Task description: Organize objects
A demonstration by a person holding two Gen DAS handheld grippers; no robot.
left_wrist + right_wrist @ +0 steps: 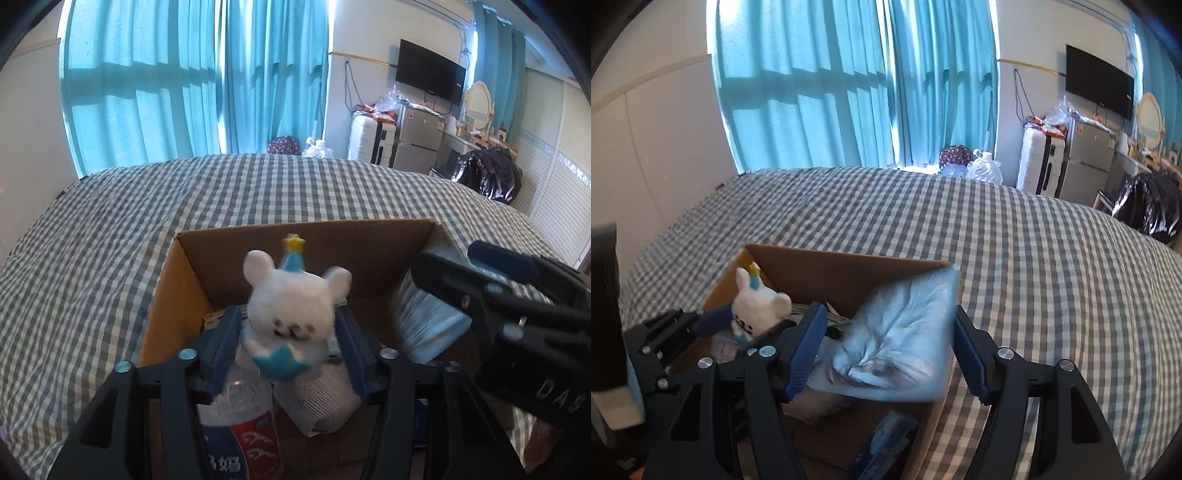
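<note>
So from the left wrist view, we've got the left gripper [286, 349] hanging over an open cardboard box [166, 295] that sits on a checked bedspread [110, 229]. A white plush bear [291, 314] with a blue star hat sits right between the blue pads [223, 347]. There's a sliver of gap on both sides, so we'd call the jaws spread rather than pinching, and the bear looks blurred. Under it in the box lie a plastic bottle [243, 428] with a red and blue label and a grey folded cloth [321, 402]. Off to the right, the right gripper [443, 306] has a pale blue plastic pack [424, 325] at its tips.

Over on the right wrist view, that same pack sits between the right gripper's fingers, above the box's right corner. It's blurred and the right pad stands clear of it, so spread too. The bear and left gripper show at the box's left side.
</note>
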